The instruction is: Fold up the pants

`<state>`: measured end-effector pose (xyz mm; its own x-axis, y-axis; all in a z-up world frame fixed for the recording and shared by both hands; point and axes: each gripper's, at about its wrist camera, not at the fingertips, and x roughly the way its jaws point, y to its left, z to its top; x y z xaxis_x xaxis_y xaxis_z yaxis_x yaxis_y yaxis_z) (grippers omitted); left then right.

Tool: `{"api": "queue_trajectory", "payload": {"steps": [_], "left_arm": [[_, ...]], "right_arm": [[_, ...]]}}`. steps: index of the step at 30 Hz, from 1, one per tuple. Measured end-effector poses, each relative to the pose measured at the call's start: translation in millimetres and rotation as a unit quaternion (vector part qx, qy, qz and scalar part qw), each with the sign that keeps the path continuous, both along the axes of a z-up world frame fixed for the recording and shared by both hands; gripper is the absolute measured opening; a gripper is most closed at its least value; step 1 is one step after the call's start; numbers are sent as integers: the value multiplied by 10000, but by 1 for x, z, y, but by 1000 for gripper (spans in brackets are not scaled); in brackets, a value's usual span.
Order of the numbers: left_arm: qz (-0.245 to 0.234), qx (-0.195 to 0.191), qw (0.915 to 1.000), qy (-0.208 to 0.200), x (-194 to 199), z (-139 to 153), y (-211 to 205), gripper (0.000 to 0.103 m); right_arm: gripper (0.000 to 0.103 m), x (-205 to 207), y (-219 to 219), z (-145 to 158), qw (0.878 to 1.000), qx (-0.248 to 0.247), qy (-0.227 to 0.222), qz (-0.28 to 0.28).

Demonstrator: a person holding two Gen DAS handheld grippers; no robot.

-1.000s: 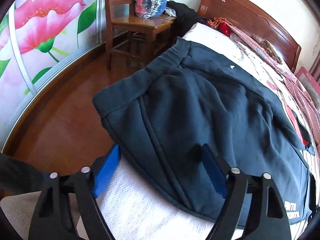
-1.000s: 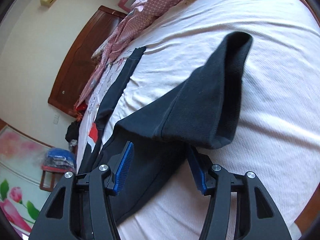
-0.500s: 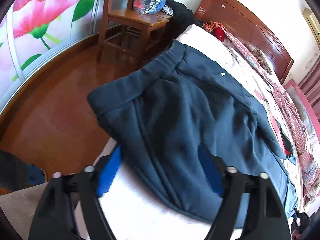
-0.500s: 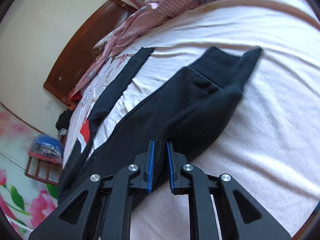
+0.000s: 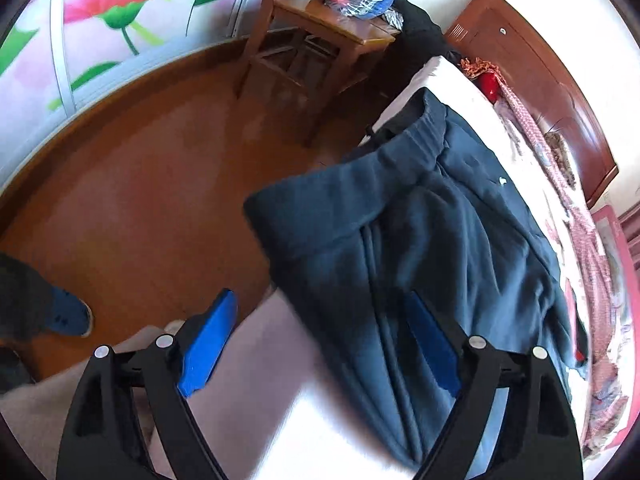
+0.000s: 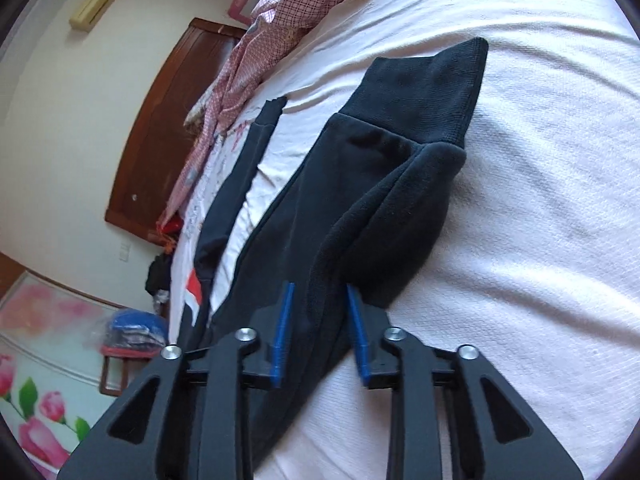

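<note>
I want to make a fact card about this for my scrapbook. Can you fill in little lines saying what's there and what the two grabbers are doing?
clothing: dark navy fleece pants, spread on the bed
bed: white textured bedspread
cuff: ribbed black leg cuff, lying flat
left gripper: open, above the pants' edge
right gripper: jaws opening, pant leg between them
nearby: wooden chair on brown floor

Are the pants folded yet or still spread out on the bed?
Partly folded. The pants show one leg end doubled back near its cuff, while the waistband end still lies spread flat on the bed.
</note>
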<state>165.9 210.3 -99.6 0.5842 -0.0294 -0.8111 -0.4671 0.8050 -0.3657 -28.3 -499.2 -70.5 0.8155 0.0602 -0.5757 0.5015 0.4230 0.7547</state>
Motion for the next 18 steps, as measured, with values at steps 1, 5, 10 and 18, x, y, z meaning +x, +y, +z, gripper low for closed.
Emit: {"api": "queue_trajectory", "payload": {"steps": [1, 5, 10, 18], "left_arm": [[14, 31, 10000, -76, 4, 4, -2, 67], [-364, 506, 9981, -3, 22, 16, -19, 19], [-289, 212, 9991, -237, 14, 37, -10, 6], [-430, -230, 9939, -991, -31, 82, -6, 5]], "right_arm": [[33, 2, 2, 2, 9999, -101, 66, 23], [33, 14, 6, 8, 9986, -420, 304, 54], [6, 23, 5, 23, 9965, -731, 398, 31], [6, 8, -7, 46, 9967, -797, 164, -60]]}}
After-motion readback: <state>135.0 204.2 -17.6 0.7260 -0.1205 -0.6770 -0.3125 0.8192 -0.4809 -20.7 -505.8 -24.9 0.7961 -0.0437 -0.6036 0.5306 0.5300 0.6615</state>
